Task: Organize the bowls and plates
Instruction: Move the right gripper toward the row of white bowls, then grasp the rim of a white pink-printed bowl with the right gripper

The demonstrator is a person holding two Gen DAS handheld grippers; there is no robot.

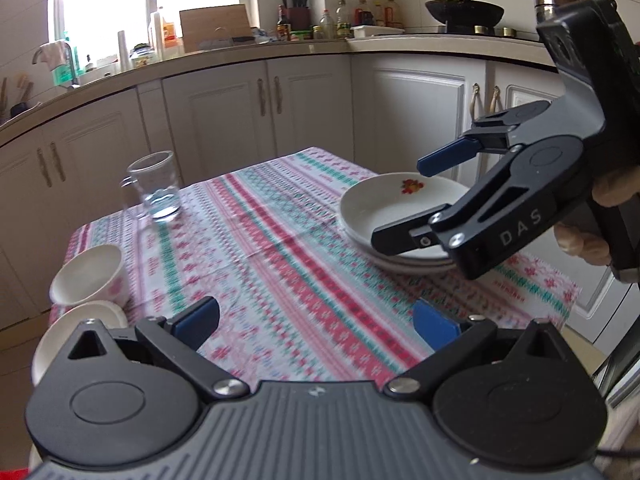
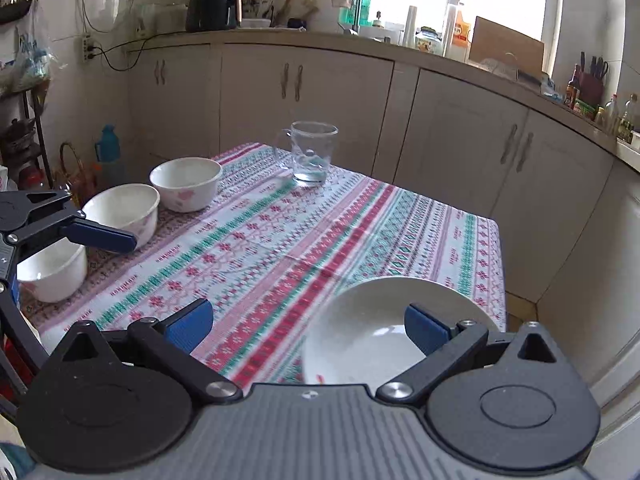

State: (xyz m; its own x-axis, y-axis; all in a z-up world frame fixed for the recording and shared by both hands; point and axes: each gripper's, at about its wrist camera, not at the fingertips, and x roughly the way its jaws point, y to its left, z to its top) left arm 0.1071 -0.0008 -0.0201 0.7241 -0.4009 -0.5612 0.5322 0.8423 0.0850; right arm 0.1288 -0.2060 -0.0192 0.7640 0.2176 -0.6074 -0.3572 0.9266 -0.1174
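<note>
A stack of white plates [image 1: 394,204], the top one with a fruit print, sits at the table's right edge; it also shows in the right wrist view [image 2: 360,320]. My right gripper [image 2: 308,326] is open and empty just above the stack; it also shows in the left wrist view [image 1: 408,200]. Three white bowls with pink flowers [image 2: 186,184] [image 2: 124,210] [image 2: 54,268] stand along the left edge. My left gripper [image 1: 316,320] is open and empty over the near table edge, beside the bowls [image 1: 90,276]; one of its fingers [image 2: 100,236] shows in the right wrist view.
A glass mug [image 1: 158,186] with a little water stands at the far side of the patterned tablecloth [image 1: 280,248]; it also shows in the right wrist view [image 2: 310,152]. White kitchen cabinets [image 1: 224,100] and a cluttered counter run behind the table.
</note>
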